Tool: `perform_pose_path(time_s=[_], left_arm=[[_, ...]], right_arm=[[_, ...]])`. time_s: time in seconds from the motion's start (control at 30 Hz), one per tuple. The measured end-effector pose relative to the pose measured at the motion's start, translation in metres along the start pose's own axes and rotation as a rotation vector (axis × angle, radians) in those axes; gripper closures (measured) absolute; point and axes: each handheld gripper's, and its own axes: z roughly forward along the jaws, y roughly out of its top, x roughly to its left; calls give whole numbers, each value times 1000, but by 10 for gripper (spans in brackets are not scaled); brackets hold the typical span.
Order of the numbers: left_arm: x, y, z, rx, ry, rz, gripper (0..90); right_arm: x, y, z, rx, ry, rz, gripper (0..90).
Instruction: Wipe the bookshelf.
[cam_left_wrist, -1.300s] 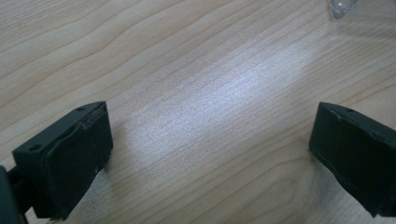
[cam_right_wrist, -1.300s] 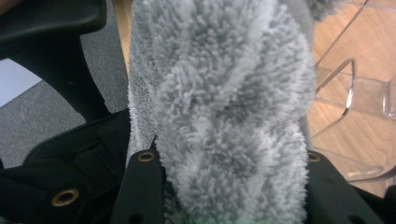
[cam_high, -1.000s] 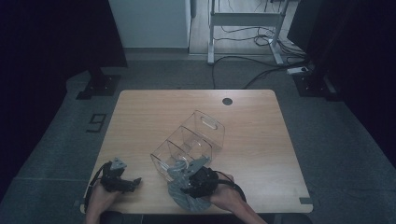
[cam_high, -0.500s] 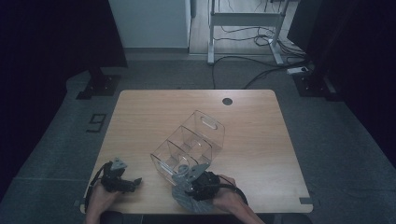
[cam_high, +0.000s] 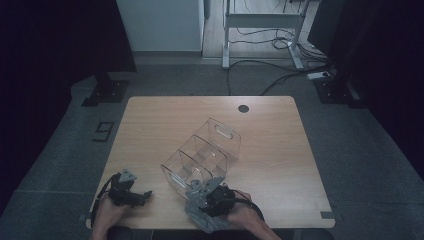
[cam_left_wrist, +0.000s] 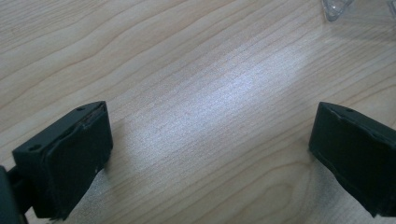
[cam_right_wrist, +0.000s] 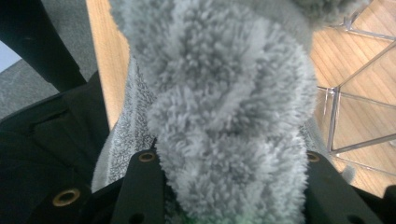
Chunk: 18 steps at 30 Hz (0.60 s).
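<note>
Your table (cam_high: 150, 130): light wood, wavy grain running in pale and tan streaks. Your cloth (cam_right_wrist: 224, 121): fluffy grey pile, with a finer speckled grey weave at its near left edge. Your divided bin (cam_high: 205, 155): clear, colourless plastic. Your left gripper (cam_left_wrist: 210, 158): matte black jaws. Floor (cam_high: 75, 145) around the table: dark grey carpet

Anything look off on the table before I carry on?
The clear divided organizer sits askew, diagonal to the table edges. Grey fluffy cloth, clamped in the right claw, drapes over the near edge. Nothing spilled or damaged.
</note>
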Motion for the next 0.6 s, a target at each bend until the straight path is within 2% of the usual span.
perform_pose_path(time_s=[0.23, 0.43, 0.6], left_arm=[[-1, 0, 0, -5, 5, -8, 0], [-1, -2, 1, -21, 7, -9, 0], [-1, -2, 1, -29, 7, -5, 0]], right_arm=[[1, 1, -21, -14, 6, 2, 628], [-2, -3, -39, -39, 16, 22, 641], [-5, -7, -52, -38, 12, 36, 650]])
